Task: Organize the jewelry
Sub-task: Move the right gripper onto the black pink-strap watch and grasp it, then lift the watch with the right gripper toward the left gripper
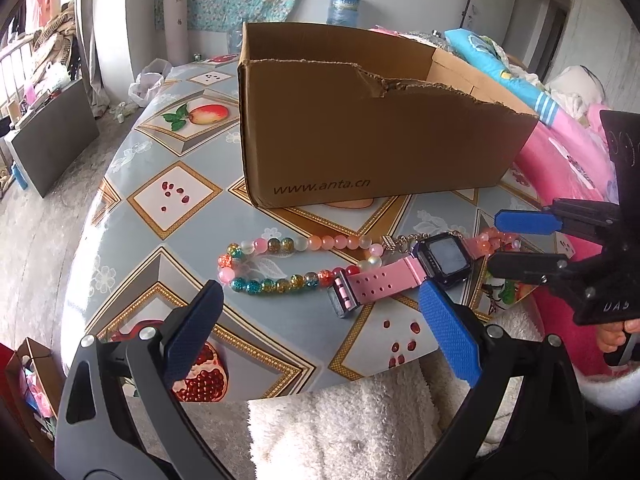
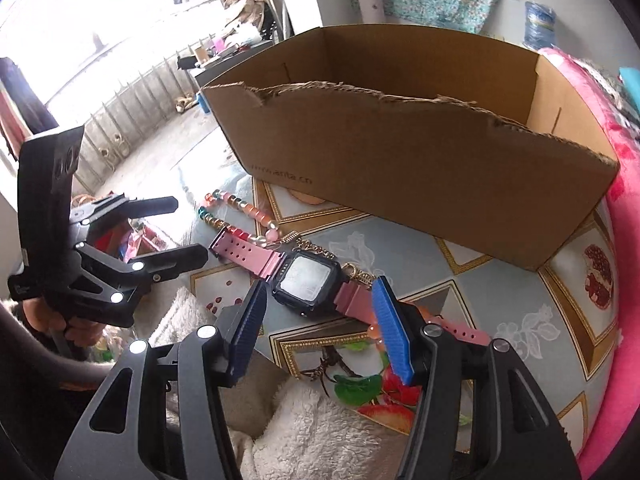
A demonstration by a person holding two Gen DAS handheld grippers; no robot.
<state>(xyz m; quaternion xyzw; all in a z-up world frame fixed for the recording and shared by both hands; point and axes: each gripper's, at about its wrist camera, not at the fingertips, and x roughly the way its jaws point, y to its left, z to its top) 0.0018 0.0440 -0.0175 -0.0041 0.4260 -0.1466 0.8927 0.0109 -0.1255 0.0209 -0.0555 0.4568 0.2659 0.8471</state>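
Note:
A pink-strapped watch (image 1: pixel 404 272) with a black square face (image 2: pixel 310 280) lies flat on the table, on top of a multicoloured bead necklace (image 1: pixel 280 262) that shows in the right wrist view too (image 2: pixel 230 210). An open cardboard box (image 1: pixel 372 132) stands just behind them (image 2: pixel 420 148). My left gripper (image 1: pixel 320 312) is open, low over the near table edge, just in front of the necklace and strap. My right gripper (image 2: pixel 320 308) is open and its blue pads (image 2: pixel 390 332) straddle the watch face, apart from it. In the left wrist view it reaches in from the right (image 1: pixel 508 240).
The table (image 1: pixel 160 208) has a fruit-patterned grey cloth. A white fluffy towel (image 1: pixel 340 424) hangs at the near edge. Pink bedding (image 2: pixel 628 240) and pillows lie right of the box. The floor drops away on the left with clutter.

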